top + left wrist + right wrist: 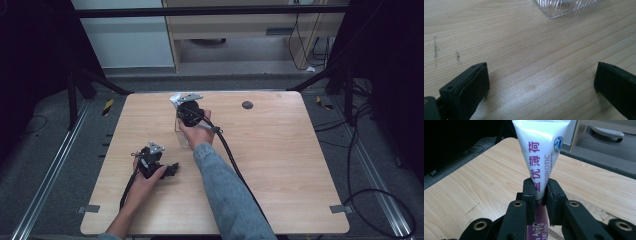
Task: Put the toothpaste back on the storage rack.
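My right gripper (539,192) is shut on a white and purple toothpaste tube (541,150) that stands upright, its flat crimped end at the top. In the high view the right gripper (181,107) holds the tube (174,99) over a clear ribbed plastic container (181,134) near the table's middle. My left gripper (172,169) rests low on the wooden table (280,165) at the front left, open, jaws wide apart over bare wood (536,82). A corner of the clear container (559,7) lies beyond the left jaws.
A small dark round disc (247,105) lies on the table at the back, right of the right gripper. Black cables trail from both grippers toward the front edge. Dark frame legs and floor cables surround the table.
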